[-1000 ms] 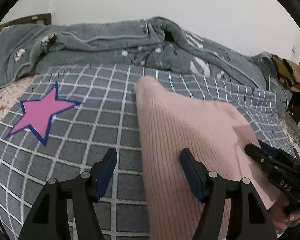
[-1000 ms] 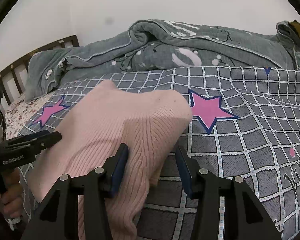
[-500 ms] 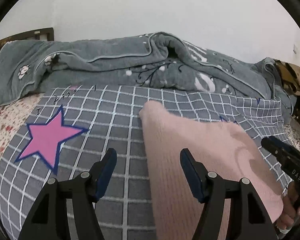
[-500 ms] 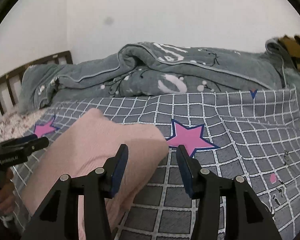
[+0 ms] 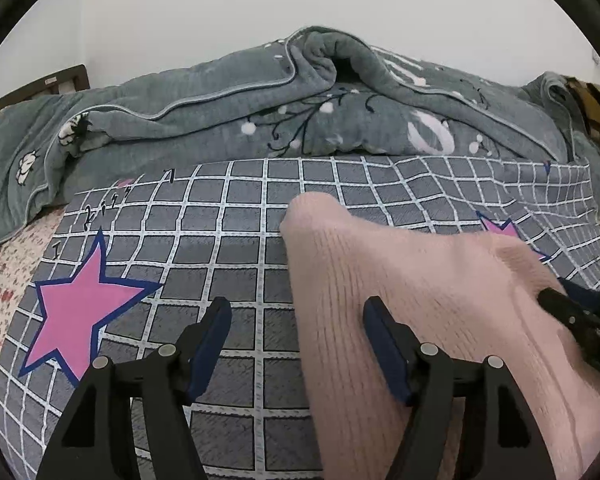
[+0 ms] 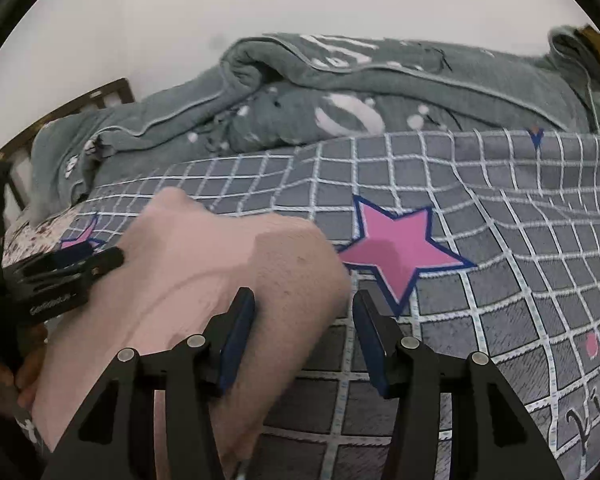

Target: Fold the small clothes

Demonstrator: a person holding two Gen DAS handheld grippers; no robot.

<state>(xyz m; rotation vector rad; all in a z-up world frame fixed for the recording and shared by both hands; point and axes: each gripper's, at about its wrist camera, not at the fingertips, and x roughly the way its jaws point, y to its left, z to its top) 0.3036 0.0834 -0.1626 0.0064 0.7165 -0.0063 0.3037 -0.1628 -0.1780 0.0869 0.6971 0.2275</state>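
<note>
From the left wrist, the left gripper point(image 5: 296, 338) is open above the grey checked bed cover point(image 5: 236, 240), with the soft pink knitted garment point(image 5: 400, 280) under its right finger. From the right wrist, the right gripper point(image 6: 304, 330) is open too, with the garment's right edge between its fingers.

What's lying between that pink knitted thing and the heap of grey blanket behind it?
Only bare checked bedcover separates the pink knit garment from the grey blanket; the left wrist view shows it best.

Pink knit garment point(image 5: 400, 280) near end cut off by frame; headboard point(image 6: 80, 104) mostly hidden
</note>
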